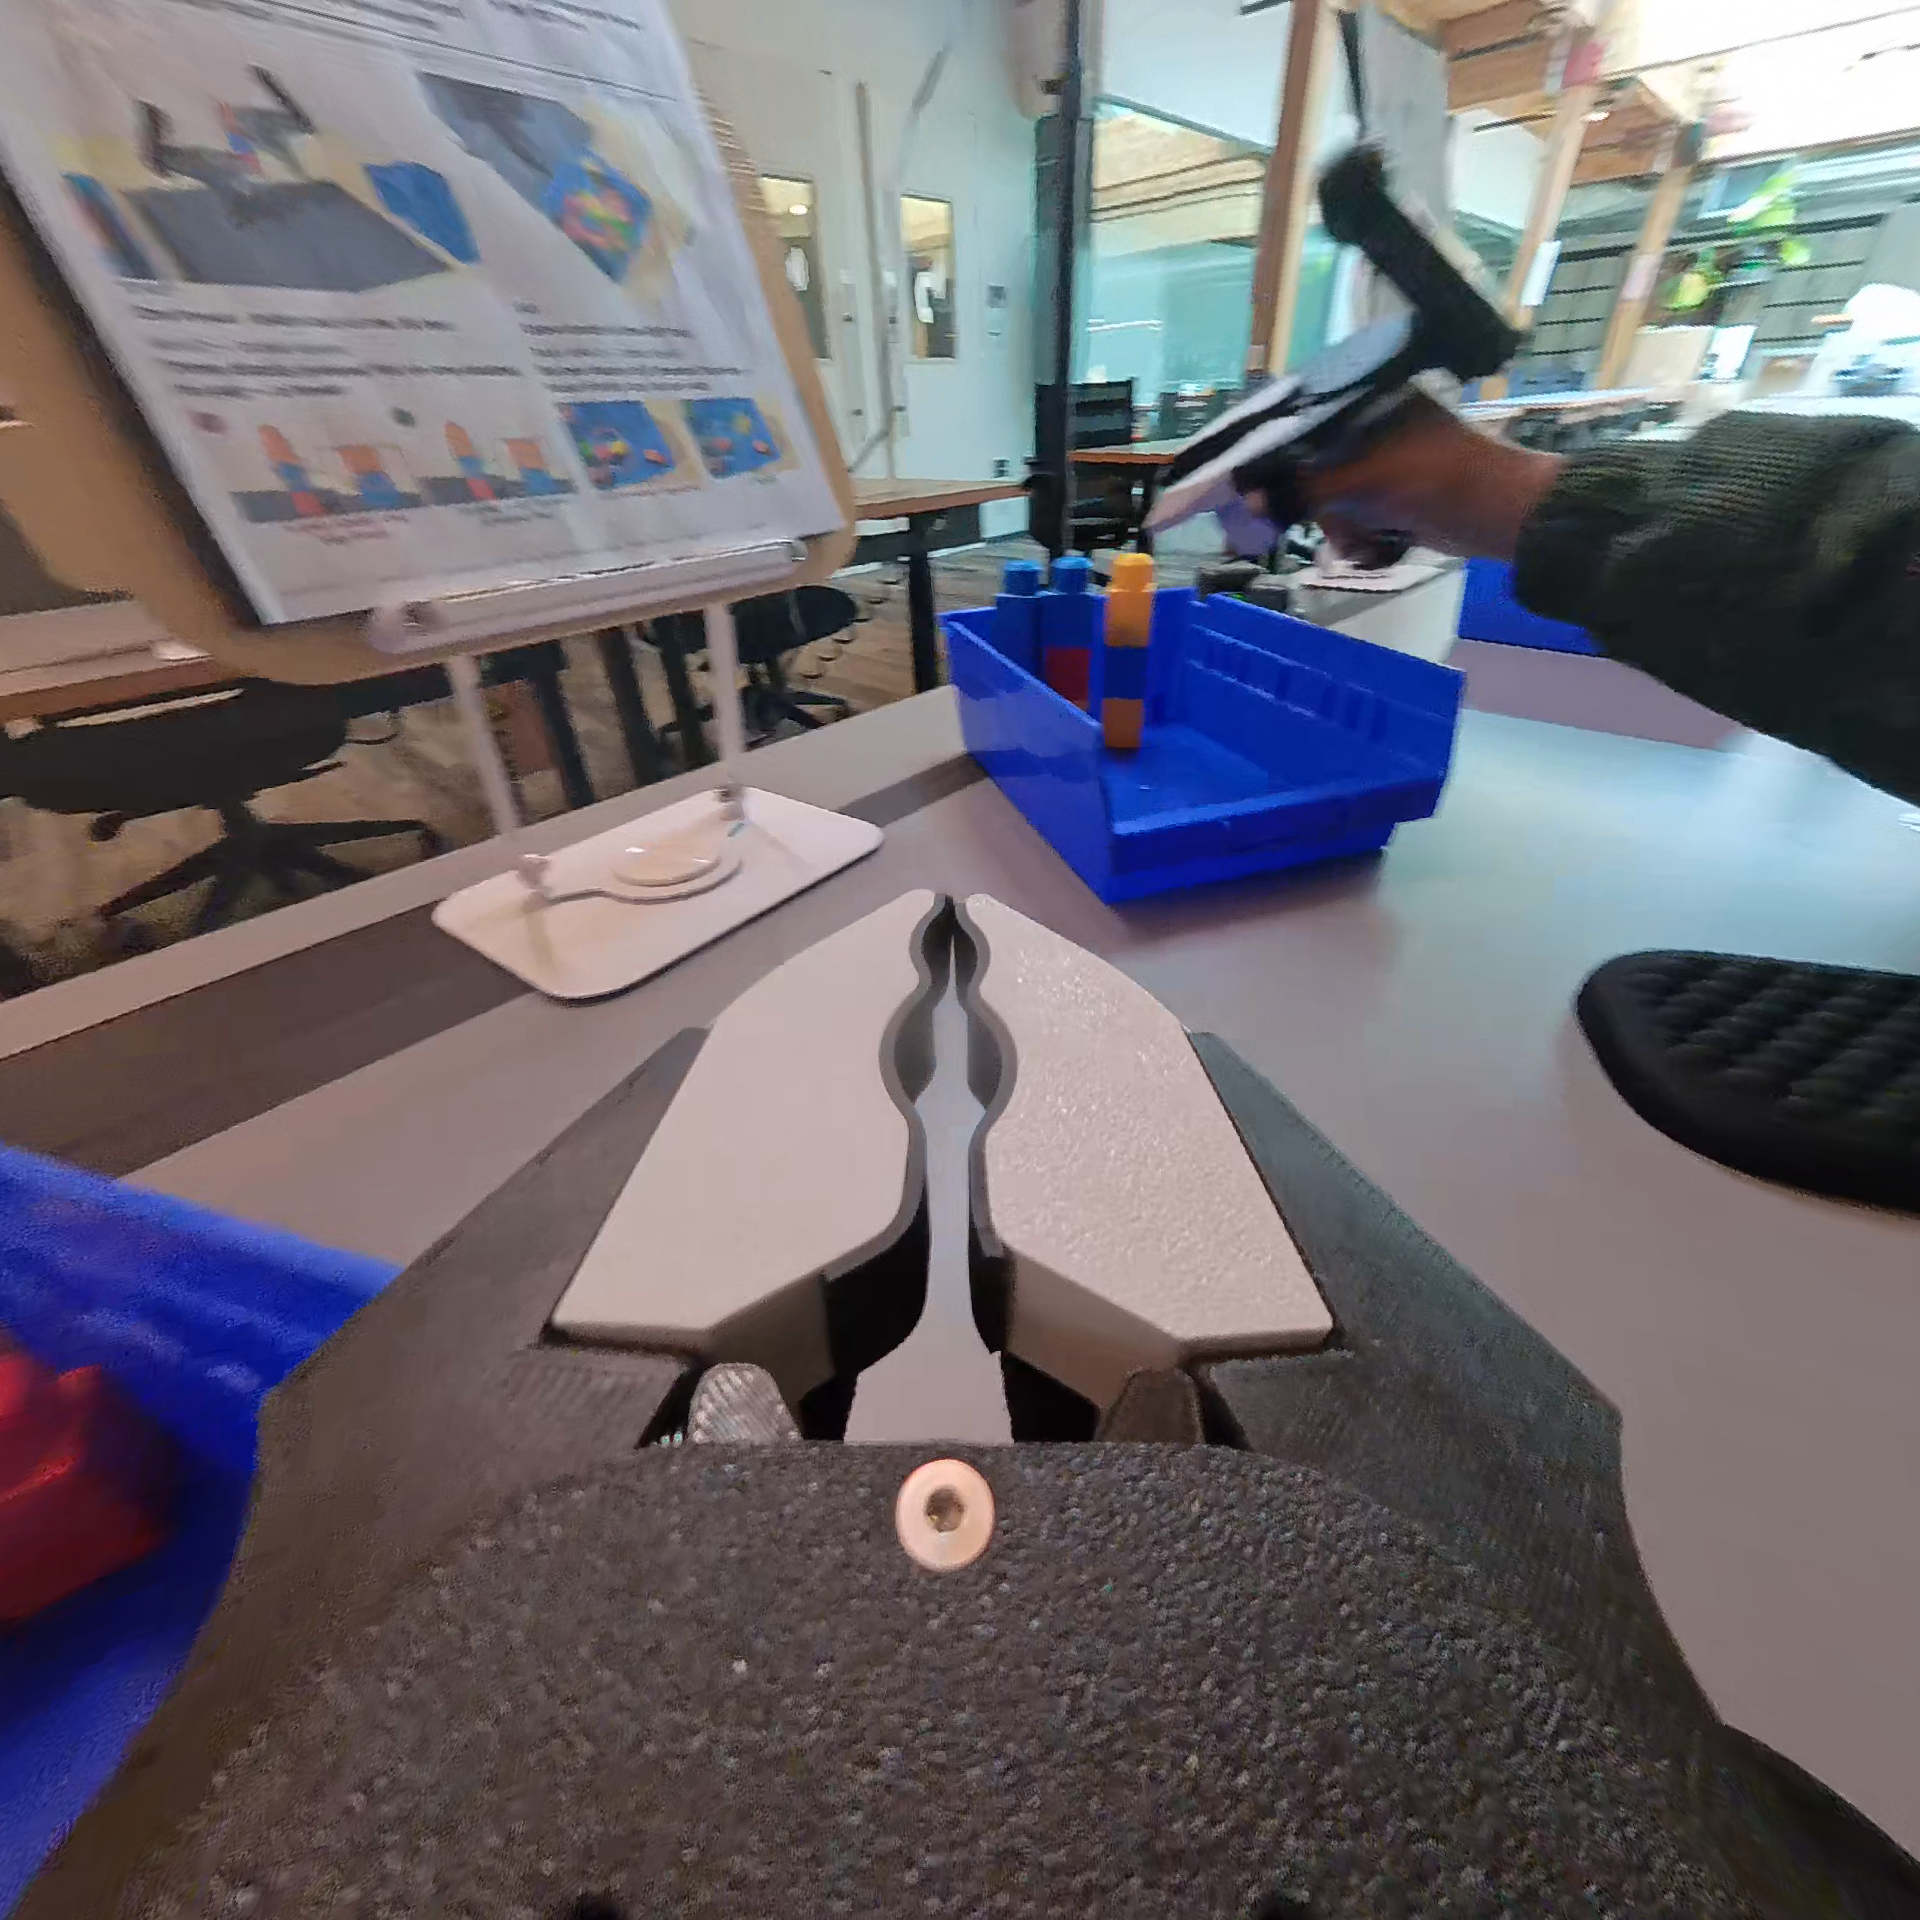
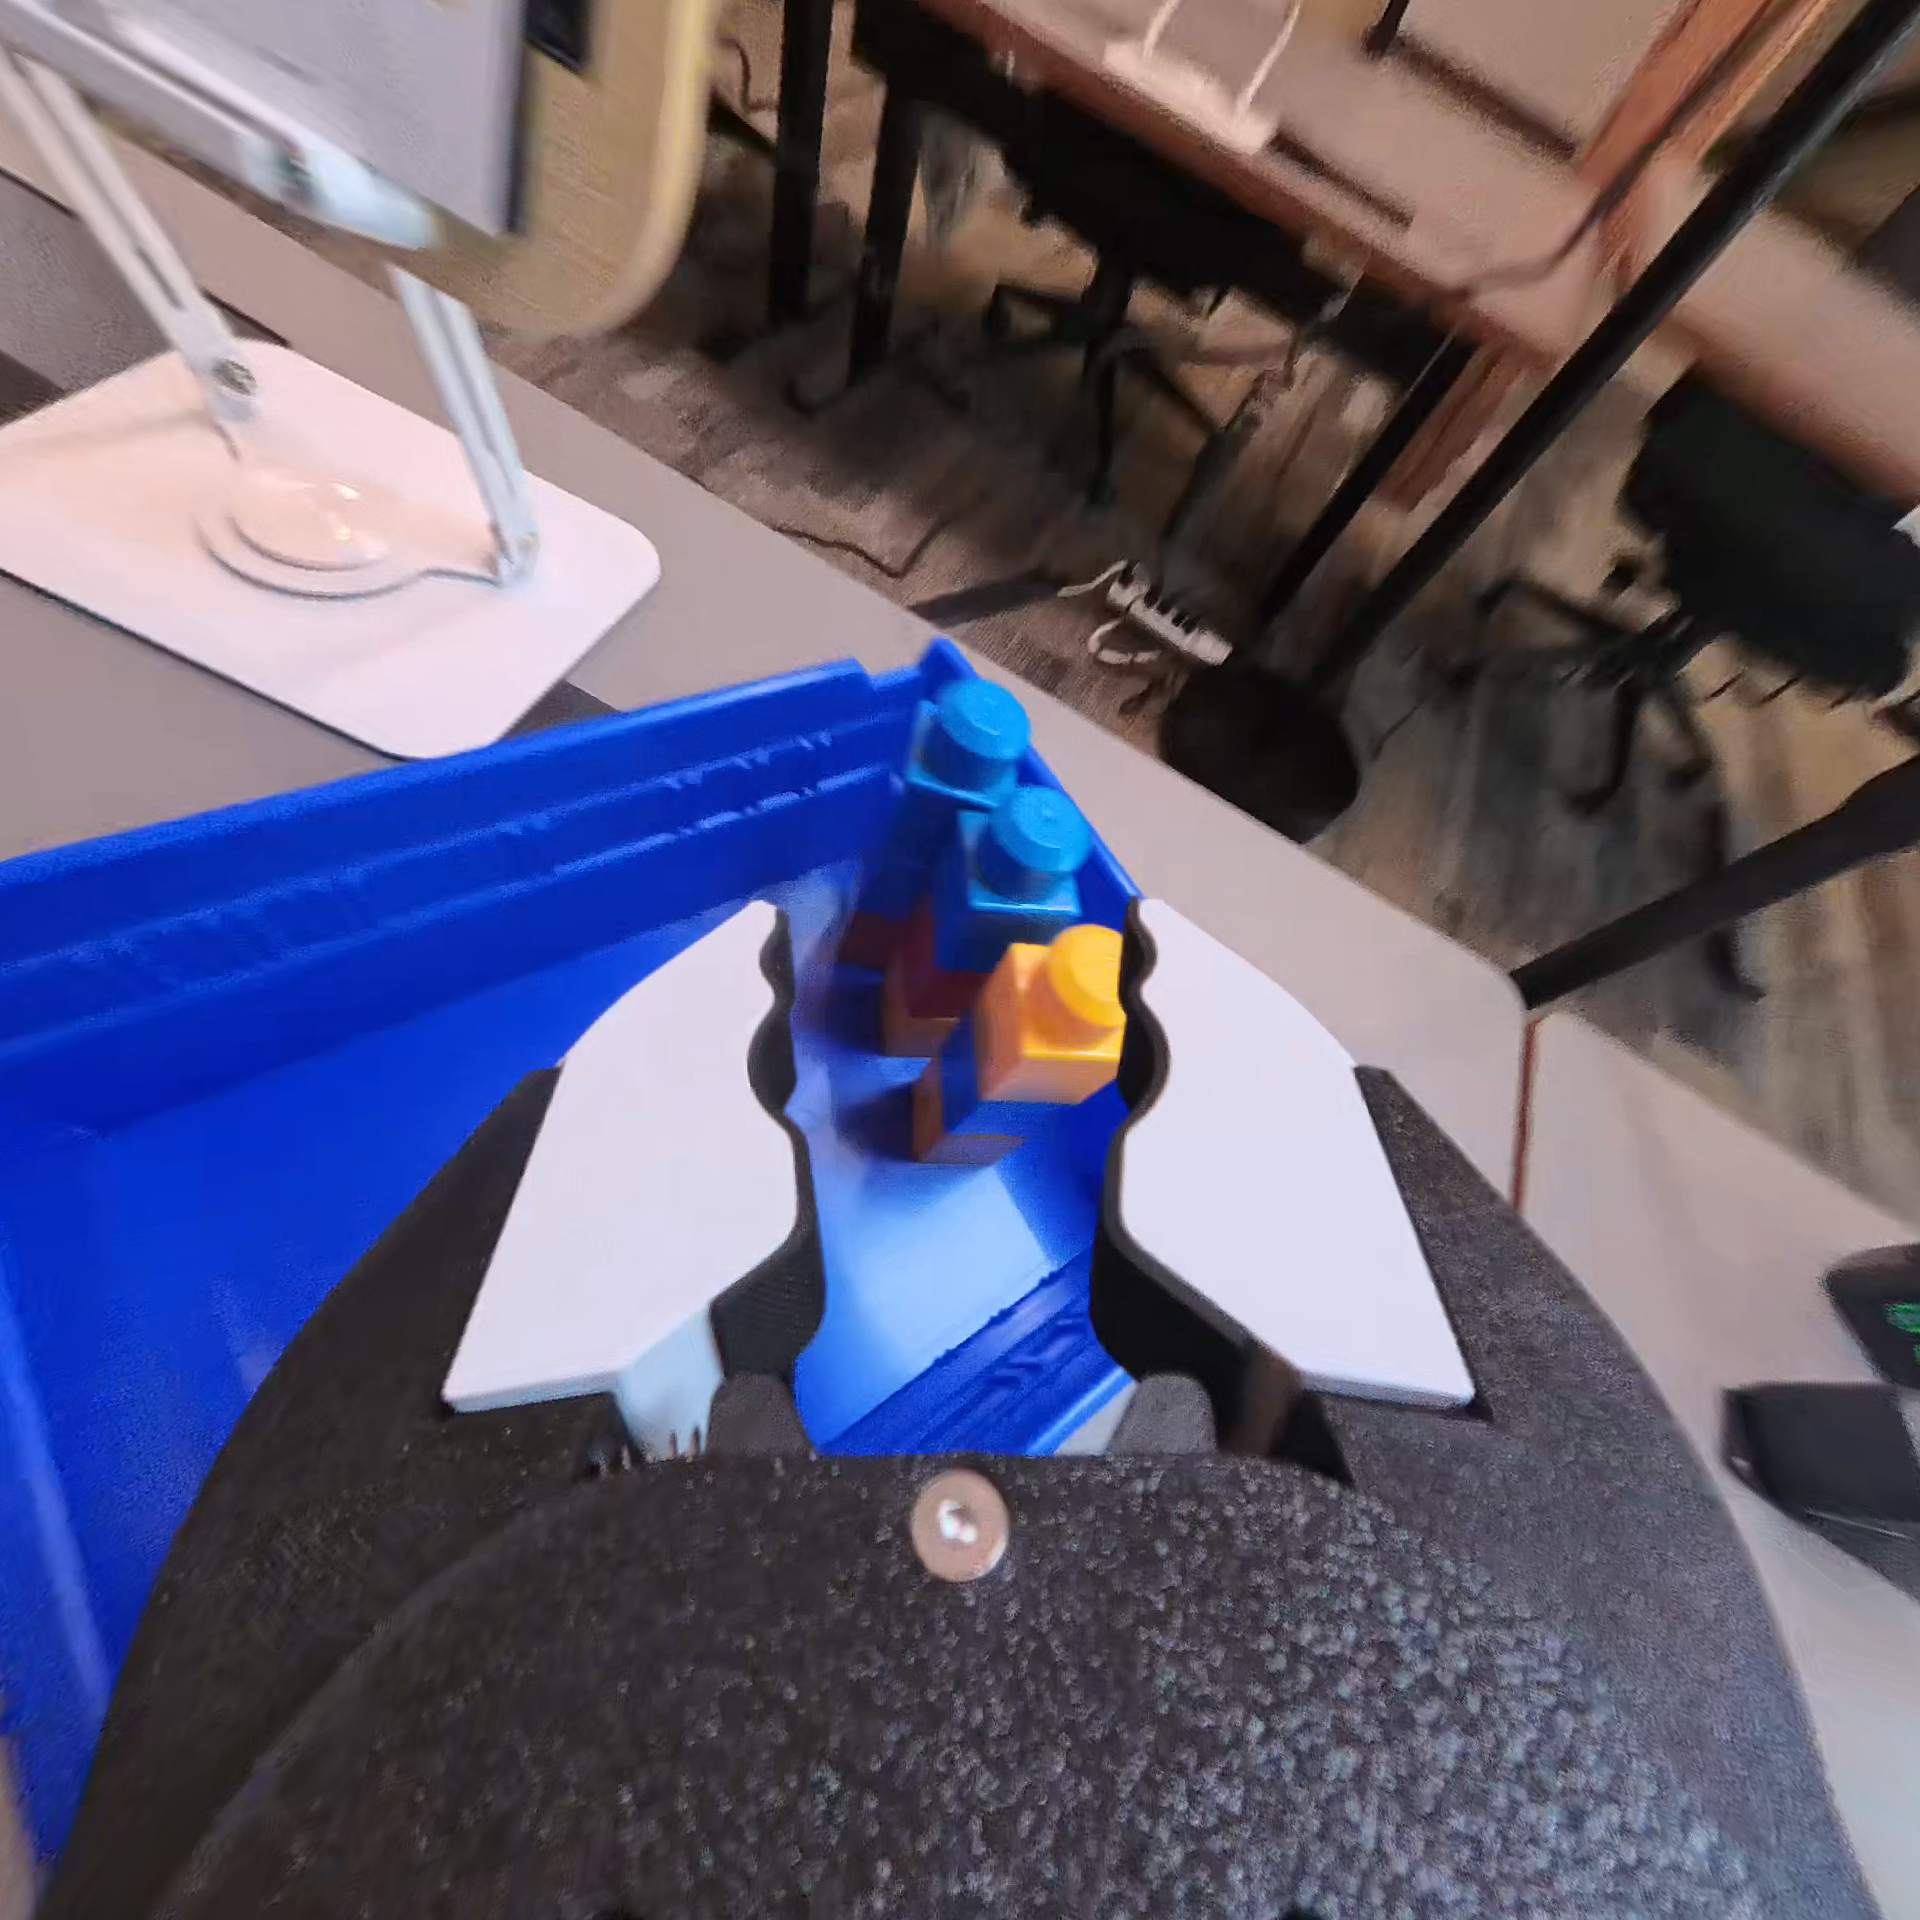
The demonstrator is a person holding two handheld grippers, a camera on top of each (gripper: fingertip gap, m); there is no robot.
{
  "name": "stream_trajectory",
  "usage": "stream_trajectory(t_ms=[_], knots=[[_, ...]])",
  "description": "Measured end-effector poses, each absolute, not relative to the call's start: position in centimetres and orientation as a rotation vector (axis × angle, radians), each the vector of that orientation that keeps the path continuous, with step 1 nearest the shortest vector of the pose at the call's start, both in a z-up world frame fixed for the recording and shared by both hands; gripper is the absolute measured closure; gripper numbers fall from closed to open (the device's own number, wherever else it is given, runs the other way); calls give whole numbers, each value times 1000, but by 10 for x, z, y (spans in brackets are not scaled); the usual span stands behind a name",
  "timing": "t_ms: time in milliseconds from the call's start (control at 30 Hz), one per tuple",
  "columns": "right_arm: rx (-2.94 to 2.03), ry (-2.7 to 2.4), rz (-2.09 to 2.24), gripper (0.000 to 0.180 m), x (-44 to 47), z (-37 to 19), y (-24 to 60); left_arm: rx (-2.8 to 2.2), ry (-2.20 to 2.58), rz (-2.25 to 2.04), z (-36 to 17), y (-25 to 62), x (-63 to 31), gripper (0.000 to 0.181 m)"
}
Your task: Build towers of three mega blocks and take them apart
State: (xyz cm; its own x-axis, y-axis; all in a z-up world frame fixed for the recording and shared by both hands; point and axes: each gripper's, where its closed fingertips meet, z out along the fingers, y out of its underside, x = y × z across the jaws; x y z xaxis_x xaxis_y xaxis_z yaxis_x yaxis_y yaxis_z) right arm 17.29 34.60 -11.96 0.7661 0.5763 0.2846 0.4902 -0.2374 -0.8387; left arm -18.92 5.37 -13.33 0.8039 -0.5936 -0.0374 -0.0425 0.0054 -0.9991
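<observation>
In the left wrist view, the left gripper [image 1: 951, 914] hangs low over the grey desk [image 1: 1455, 1039] with its two pale fingers pressed nearly tip to tip and nothing between them. Ahead sits a blue bin [image 1: 1247, 821], and three block towers stand upright in its far left corner: an orange-and-blue tower [image 1: 1127, 649] nearest the open floor of the bin, a blue-and-red tower [image 1: 1068, 634] just beside it, and an all-blue tower [image 1: 1018, 613] against the wall. Above and to the right of the bin, a hand [image 1: 1423, 499] in a dark green sleeve [image 1: 1714, 561] holds the right gripper [image 1: 1184, 499], tilted down toward the towers. A white document stand [image 1: 665, 894] carrying an instruction sheet [image 1: 416, 291] rests on the desk to the left, a black textured pad [image 1: 1766, 1060] lies at the right edge, and a blurred red block [image 1: 62, 1475] in another blue bin [image 1: 156, 1278] shows at lower left. In the right wrist view, the right gripper [image 2: 951, 935] is spread wide above the blue bin [image 2: 416, 883] — empty, with the orange-and-blue tower [image 2: 1055, 1029] just inside its right finger [image 2: 1247, 1143], though I cannot tell whether they touch. The blue-and-red tower [image 2: 1023, 873] and the all-blue tower [image 2: 971, 738] line up behind it toward the corner.
</observation>
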Motion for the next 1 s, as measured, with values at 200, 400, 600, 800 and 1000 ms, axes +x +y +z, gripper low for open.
stream_trajectory(t_ms=[200, 400, 600, 800, 1000], knots=[[-1805, -906, 142, 126, 84, -124, 215, -1568, 388, -229, -120, 71, -251, 181], [-1850, -1089, 253, 142, 18, -189, 103, -1681, 329, -160, -110, 72, -306, 179], [-1798, -1103, 409, 179, 0, -211, 67, -1911, 336, 12, -120, 83, -383, 161], [-1704, -1151, 529, 179, -12, -210, 56, -2286, 448, 24, -171, 97, -439, 143], [-1703, -1230, 505, 177, -18, -226, 50, -2486, 660, 7, -229, 113, -424, 134]])
